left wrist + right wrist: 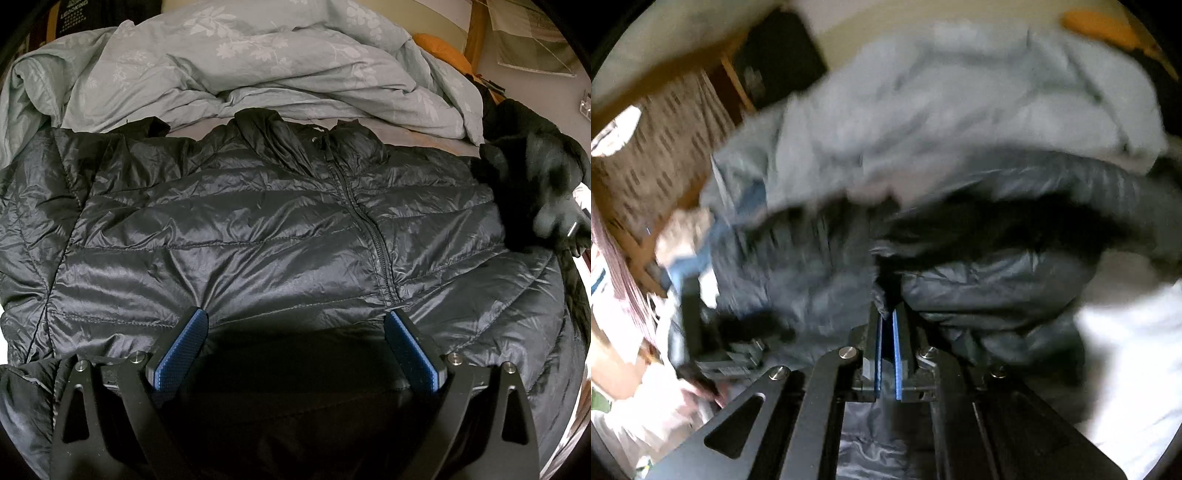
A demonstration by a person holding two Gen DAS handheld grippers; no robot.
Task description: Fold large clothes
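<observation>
A black quilted puffer jacket (258, 221) lies front up on the bed, zipper (369, 229) running down its middle, collar at the far side. My left gripper (295, 314) is open, its blue pads hovering over the jacket's near hem, nothing between them. My right gripper (887, 314) is shut on a fold of the jacket (979, 288), the fabric pinched between its blue pads and lifted. The right wrist view is blurred by motion. A dark blurred mass (535, 184) at the jacket's right side in the left wrist view is too blurred to identify.
A rumpled pale green duvet (258, 66) with leaf print lies behind the jacket, also in the right wrist view (942, 110). An orange item (443, 48) sits at the back right. A wooden bed frame (646, 155) and clutter lie at the left.
</observation>
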